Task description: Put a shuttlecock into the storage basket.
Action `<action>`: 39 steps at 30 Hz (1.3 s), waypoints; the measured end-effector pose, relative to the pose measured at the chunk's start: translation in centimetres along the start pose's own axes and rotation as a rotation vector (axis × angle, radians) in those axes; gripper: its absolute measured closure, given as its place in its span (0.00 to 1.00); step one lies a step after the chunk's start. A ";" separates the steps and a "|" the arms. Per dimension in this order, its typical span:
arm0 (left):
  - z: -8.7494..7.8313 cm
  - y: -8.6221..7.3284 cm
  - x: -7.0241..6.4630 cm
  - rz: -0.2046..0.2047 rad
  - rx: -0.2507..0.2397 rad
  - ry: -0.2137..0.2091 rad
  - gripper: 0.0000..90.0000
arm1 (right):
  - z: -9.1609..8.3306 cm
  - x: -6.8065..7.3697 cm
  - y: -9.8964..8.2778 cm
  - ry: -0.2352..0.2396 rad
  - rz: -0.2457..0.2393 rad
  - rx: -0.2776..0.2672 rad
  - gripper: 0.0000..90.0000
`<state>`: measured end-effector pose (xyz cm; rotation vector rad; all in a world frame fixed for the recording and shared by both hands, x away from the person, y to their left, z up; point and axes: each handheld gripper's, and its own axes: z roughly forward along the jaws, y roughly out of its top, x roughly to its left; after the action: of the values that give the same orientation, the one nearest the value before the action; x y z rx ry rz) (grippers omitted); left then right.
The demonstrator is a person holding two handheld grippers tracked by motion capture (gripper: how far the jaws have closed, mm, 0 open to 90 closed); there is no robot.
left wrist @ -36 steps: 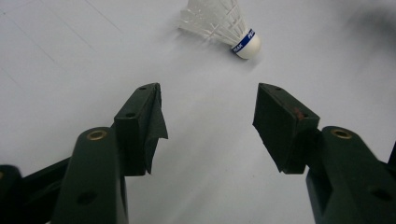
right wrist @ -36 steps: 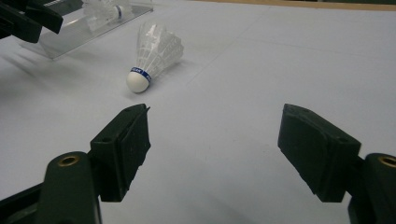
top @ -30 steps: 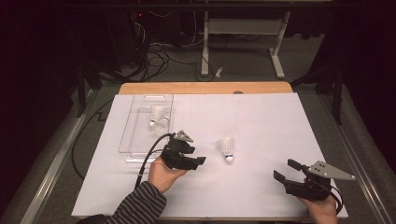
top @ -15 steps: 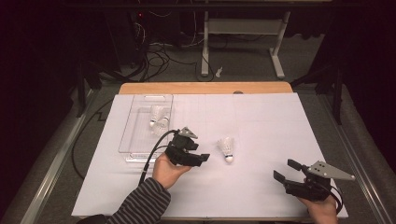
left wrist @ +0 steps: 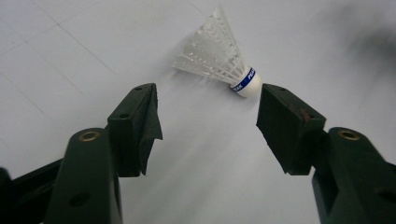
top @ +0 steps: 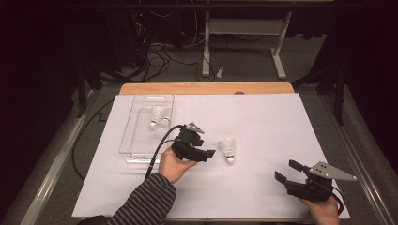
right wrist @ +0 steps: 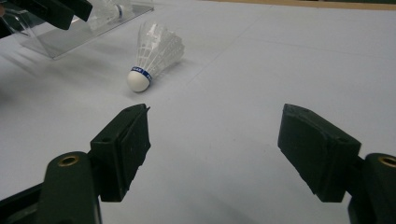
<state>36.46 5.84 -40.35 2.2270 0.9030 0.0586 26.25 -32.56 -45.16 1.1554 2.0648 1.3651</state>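
Left gripper (top: 205, 152) jaws apart, nothing between them, shuttlecock (top: 228, 150) lying just beyond its tips. Right gripper (top: 287, 171) jaws also apart, empty, well away near the table edge.

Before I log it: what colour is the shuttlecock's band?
Blue, on the shuttlecock; clearest in the left gripper view.

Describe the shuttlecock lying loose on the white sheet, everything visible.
The shuttlecock lies on its side on the white sheet, right of the clear tray. It has a translucent white, plastic-looking ribbed skirt, a blue printed band and a rounded white cork. Nothing grips it: the left gripper stands open just short of it, cork near one finger.
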 end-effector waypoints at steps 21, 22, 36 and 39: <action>1.1 2.2 0.0 0.031 0.035 0.016 0.42 | 0.1 0.0 0.0 0.003 0.001 0.004 0.29; 1.2 2.3 -0.1 0.029 0.035 0.016 0.42 | 0.1 0.0 0.0 0.003 0.001 0.004 0.29; 1.7 4.1 -0.2 0.045 0.049 0.013 0.43 | 0.1 0.0 0.0 0.006 0.000 0.003 0.29; 1.8 4.3 -0.1 0.046 0.055 0.011 0.43 | 0.1 0.0 0.0 0.006 0.001 0.003 0.29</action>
<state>39.47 2.51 -38.92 2.3007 0.8690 0.0685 26.31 -32.52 -45.20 1.1554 2.0718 1.3681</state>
